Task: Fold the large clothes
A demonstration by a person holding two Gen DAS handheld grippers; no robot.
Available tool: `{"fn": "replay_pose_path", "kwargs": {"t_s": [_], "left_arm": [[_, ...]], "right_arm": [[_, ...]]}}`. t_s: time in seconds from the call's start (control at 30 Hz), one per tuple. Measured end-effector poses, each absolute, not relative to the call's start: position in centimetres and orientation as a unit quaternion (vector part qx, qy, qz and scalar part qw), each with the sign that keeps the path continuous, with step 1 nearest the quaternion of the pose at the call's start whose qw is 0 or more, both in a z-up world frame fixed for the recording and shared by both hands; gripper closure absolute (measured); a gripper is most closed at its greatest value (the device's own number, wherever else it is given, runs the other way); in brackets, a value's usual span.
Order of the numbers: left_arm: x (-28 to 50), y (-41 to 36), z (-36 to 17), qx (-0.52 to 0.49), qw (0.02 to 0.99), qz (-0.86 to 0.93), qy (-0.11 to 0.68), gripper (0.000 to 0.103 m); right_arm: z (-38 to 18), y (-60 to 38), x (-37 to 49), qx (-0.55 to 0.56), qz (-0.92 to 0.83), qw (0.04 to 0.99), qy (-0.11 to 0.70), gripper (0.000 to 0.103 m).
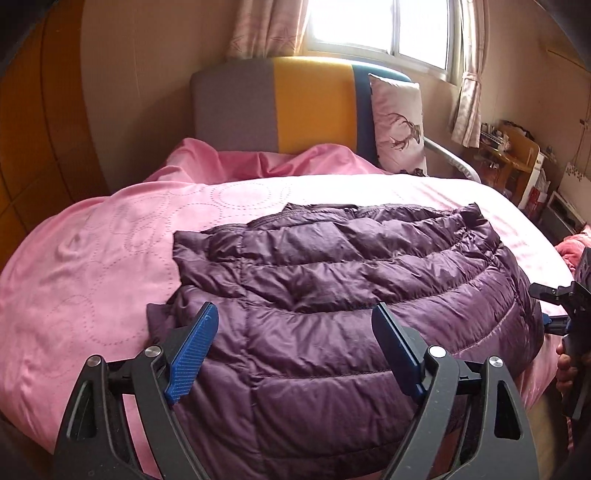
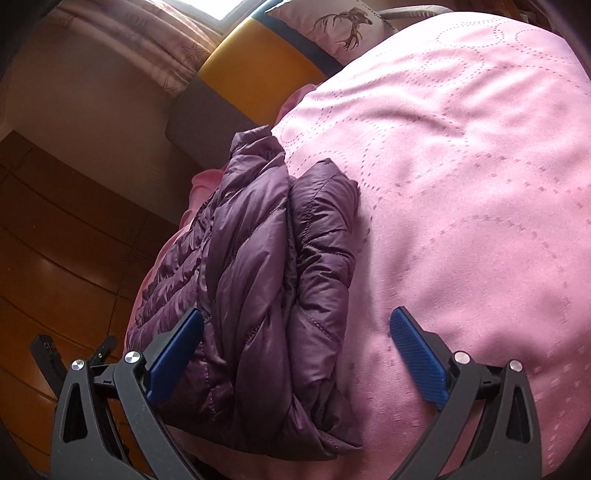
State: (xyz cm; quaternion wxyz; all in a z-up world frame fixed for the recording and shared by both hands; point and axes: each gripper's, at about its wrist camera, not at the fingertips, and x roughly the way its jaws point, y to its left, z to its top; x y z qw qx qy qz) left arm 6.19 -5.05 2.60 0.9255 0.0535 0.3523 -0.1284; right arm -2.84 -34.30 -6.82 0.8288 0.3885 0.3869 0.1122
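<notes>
The purple down jacket [image 1: 332, 295] lies partly folded on the pink bedspread [image 1: 92, 258], near the bed's foot. The left gripper [image 1: 295, 350] and right gripper [image 2: 295, 354] hover spread wide, holding nothing. Probably between folds; next, each must pinch an edge.

A pink bedspread [image 1: 122, 236], stitched with dotted circles, is being lit by daylight from a window [image 1: 384, 26] at twelve o'clock. The window is being framed by pale star-patterned curtains [image 1: 266, 29]. Below it, a headboard [image 1: 310, 107] in grey, yellow and blue is being leaned on by a deer-print pillow [image 1: 400, 125]. At nine o'clock a wooden wardrobe [image 1: 33, 140] is being shown; at three o'clock, a cluttered wooden desk [image 1: 513, 155].
</notes>
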Motion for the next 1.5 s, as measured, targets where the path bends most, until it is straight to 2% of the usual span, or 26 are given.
{"fn": "replay_pose_path", "kwargs": {"t_s": [0.13,0.27,0.47,0.7,0.93,1.17,1.23,1.27,1.4,1.5], "left_arm": [[7.3,-6.3,0.9,0.048,0.913,-0.141,0.381,0.033],[8.5,-6.7,-1.4,0.034,0.901,-0.144,0.407,0.037],[9.4,-6.5,-3.3,0.020,0.894,-0.149,0.422,0.037],[9.7,-5.8,-4.1,-0.004,0.890,-0.162,0.427,0.037],[9.9,-4.8,-4.5,-0.037,0.885,-0.180,0.427,0.037],[10.1,-3.0,-4.5,-0.093,0.874,-0.215,0.425,0.039],[9.8,-1.3,-4.0,-0.122,0.865,-0.232,0.429,0.050],[9.4,0.0,-3.6,-0.132,0.861,-0.242,0.427,0.050],[7.1,6.3,-1.5,-0.197,0.863,-0.251,0.391,0.050],[5.9,10.9,0.1,-0.253,0.866,-0.249,0.353,0.046]], "right_arm": [[-6.8,-32.9,-2.1,0.365,0.129,0.829,0.403,0.003],[-6.3,-30.7,-1.5,0.338,0.151,0.828,0.421,0.043],[-3.6,-28.8,-1.7,0.310,0.144,0.845,0.411,0.065],[3.1,-23.4,-2.2,0.233,0.172,0.881,0.374,0.071],[7.5,-12.8,-1.0,0.146,0.214,0.896,0.361,0.072],[7.0,-2.1,1.0,0.068,0.238,0.892,0.378,0.074],[6.7,-0.7,1.2,0.057,0.235,0.891,0.383,0.074],[6.5,0.0,1.4,0.046,0.232,0.891,0.387,0.074],[4.9,2.9,1.4,-0.017,0.217,0.893,0.394,0.074],[3.3,6.4,0.6,-0.094,0.206,0.895,0.384,0.073]]}}
